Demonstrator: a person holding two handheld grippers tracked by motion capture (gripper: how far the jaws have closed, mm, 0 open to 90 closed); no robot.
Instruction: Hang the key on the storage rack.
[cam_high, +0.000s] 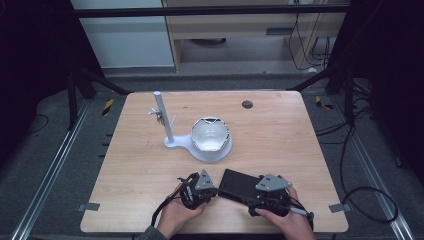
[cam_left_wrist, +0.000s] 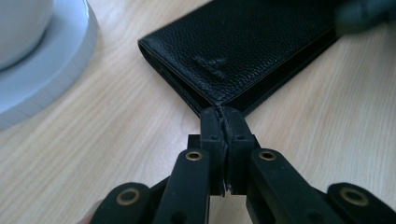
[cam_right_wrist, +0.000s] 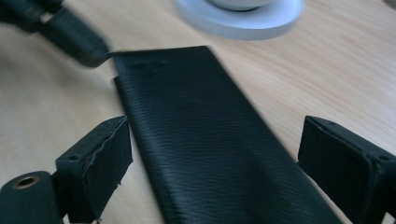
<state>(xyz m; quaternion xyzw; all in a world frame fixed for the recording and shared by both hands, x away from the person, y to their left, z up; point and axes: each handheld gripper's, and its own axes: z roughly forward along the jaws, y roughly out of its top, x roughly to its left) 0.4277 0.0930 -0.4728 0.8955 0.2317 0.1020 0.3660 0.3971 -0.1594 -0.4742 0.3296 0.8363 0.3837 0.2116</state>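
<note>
Left gripper (cam_left_wrist: 223, 112) has its two black jaws pressed fully together on one corner of the flat black grained-leather wallet (cam_left_wrist: 243, 51), and this corner is pinched between the pads. Right gripper (cam_right_wrist: 215, 154) stands with its jaws wide apart; the wallet lies between them, and neither pad touches it. One pad is just beside the long edge, the other is apart from the opposite edge.

In the high view the wallet (cam_high: 239, 184) lies flat on the light wooden table (cam_high: 280, 130), near the front edge, between the left gripper (cam_high: 200, 187) and the right gripper (cam_high: 267, 192). A hand holds each gripper from below.

Behind the wallet, near the middle of the table, stands a round pale grey stand with a thin upright post (cam_high: 192, 145), and a white bowl (cam_high: 210, 134) sits on its round base. The wallet is near this base but does not touch it.
</note>
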